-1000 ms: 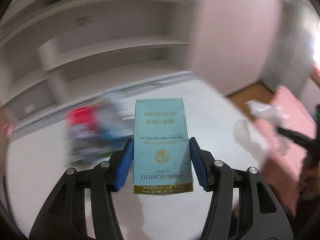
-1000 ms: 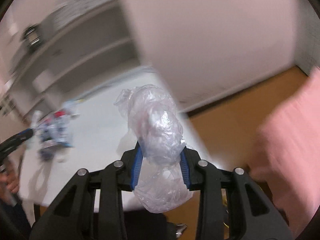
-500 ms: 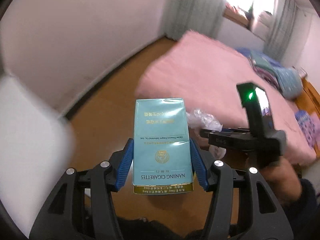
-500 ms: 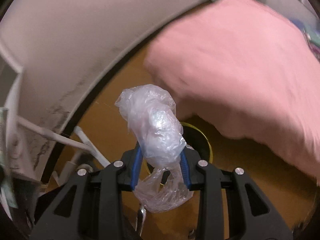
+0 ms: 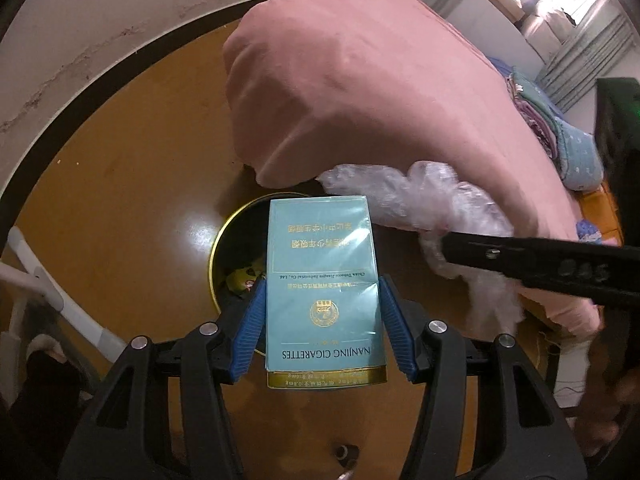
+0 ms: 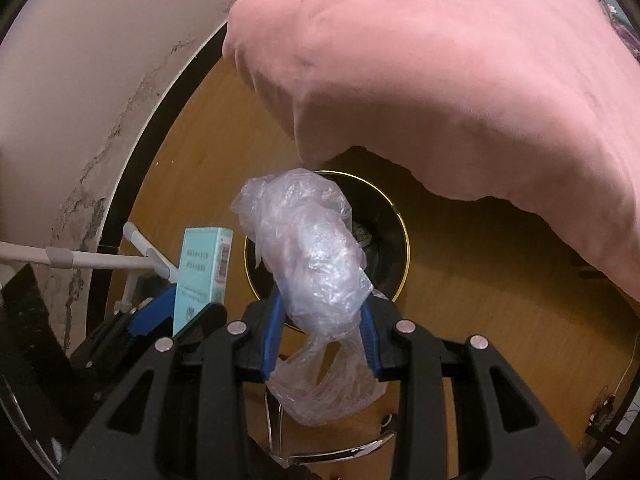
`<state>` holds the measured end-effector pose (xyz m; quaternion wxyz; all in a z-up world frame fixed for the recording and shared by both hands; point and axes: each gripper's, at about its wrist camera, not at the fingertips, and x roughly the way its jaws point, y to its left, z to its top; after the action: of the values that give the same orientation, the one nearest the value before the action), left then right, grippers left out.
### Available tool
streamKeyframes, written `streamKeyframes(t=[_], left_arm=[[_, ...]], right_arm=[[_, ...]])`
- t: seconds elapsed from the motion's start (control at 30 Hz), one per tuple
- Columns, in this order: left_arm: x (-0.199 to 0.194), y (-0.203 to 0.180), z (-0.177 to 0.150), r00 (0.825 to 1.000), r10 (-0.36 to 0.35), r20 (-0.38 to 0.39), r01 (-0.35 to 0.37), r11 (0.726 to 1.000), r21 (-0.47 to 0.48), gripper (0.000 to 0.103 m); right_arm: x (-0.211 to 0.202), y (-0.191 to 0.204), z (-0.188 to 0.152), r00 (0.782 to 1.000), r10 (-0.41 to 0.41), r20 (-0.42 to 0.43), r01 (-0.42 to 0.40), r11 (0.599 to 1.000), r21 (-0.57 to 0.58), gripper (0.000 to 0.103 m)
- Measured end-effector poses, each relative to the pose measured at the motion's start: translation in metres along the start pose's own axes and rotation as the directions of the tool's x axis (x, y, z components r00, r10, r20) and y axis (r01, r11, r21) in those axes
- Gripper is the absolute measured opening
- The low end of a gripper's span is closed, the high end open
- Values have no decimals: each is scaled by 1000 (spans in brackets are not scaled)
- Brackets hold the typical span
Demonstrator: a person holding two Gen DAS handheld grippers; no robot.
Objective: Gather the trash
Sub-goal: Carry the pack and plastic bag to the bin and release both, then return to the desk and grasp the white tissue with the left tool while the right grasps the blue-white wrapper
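The pink bedspread (image 6: 460,80) overhangs the far rim of the gold-rimmed bin (image 6: 404,240) on the wooden floor (image 5: 120,160), so a careless drop could snag there. The crumpled plastic bag (image 6: 316,256), pinched in the narrowly closed right tool (image 6: 322,336) over the bin's mouth, is light and may cling or drift out. The cigarette pack (image 5: 322,284), clamped half-wide in the left tool (image 5: 322,324) above the near rim, could clip the edge and fall outside.
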<state>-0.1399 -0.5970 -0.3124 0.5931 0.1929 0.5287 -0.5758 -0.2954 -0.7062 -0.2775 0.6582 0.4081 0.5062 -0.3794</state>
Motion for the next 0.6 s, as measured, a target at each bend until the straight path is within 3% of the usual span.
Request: streamKeyframes(t=[0.1,0.13,0.2,0.5,0.57,0.6], left_arm=[[8,17,-2,1000,-21,-16,20,999,-36,58],[9,18,0,1000,-20,-11,20,999,-40,68],[11,15,2,1000,-3,5,3,999,-36,76],[8,12,2,1000,13,13,-13,1000,-17,80],[6,14,1,1000,15,20,-15,1000,-16,81],[4,15,0,1000,15,24,-14,1000,-19,82]], right_arm=[[2,3,1,1000,-3,2,3,1000,5,34],[2,2,1,1000,-4,2,4,1000,5,34],[5,2,2,1000,-7,0,7,1000,4,34],[8,2,3,1000,-2,-15,2,1000,10,34],[8,3,4,1000,0,-10,0,1000,9,40],[8,4,4,1000,1,-7,-1,1000,7,50]])
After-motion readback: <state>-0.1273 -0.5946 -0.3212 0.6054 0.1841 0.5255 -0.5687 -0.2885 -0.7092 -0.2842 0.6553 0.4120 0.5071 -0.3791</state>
